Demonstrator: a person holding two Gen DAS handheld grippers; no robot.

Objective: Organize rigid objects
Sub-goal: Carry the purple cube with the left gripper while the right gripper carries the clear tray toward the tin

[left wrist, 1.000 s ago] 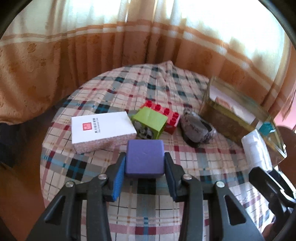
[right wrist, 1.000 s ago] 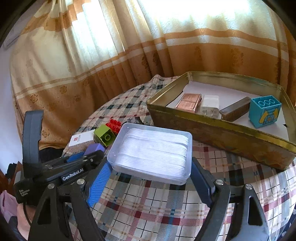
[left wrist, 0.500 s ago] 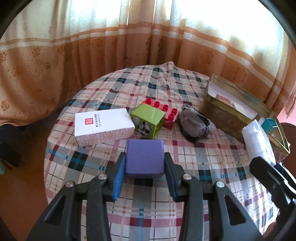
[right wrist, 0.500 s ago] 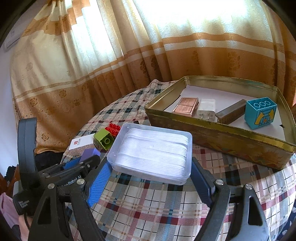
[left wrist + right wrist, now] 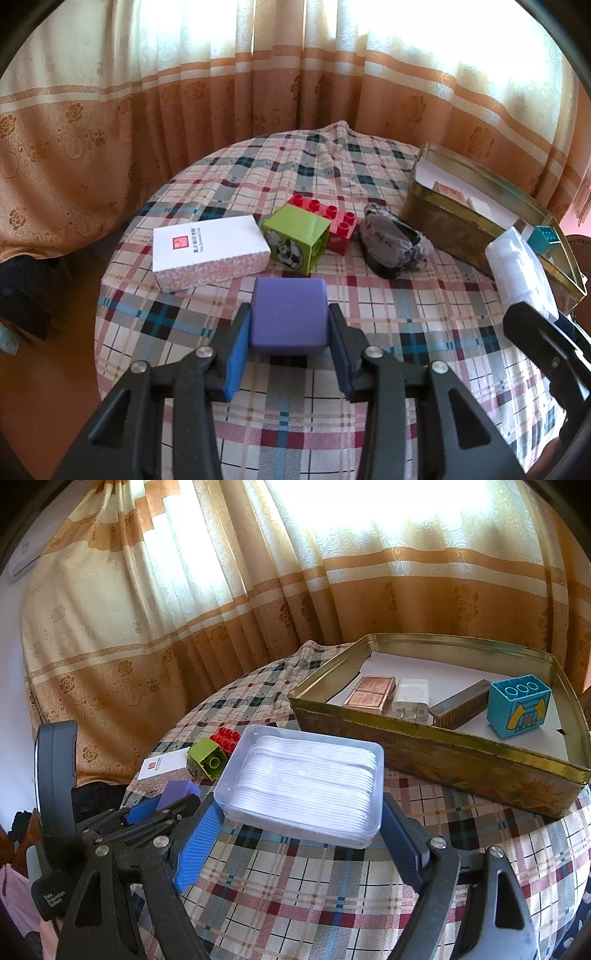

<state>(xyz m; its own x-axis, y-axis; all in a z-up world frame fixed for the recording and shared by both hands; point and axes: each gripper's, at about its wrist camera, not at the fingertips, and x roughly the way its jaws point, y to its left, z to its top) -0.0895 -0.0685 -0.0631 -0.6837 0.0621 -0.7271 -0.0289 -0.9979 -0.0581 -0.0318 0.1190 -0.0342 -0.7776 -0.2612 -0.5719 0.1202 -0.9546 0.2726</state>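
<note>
Blue pads on the left gripper point(image 5: 290, 341) are clamped onto a purple cube point(image 5: 289, 315), held just above the plaid tabletop point(image 5: 424, 328). Same deal on the other side: the right gripper point(image 5: 301, 834) has its fingers point(image 5: 197, 840) spread wide but pressing both ends of a clear plastic box point(image 5: 304, 781) full of white pads. Past the cube sit a white carton point(image 5: 210, 254), a green block point(image 5: 297, 238), a red brick point(image 5: 332, 221) and some crumpled grey thing point(image 5: 393, 242). Off to the right, a gold tin point(image 5: 443, 753) holds a teal block point(image 5: 519, 705), a charger point(image 5: 410, 698) and a few small bars.
</note>
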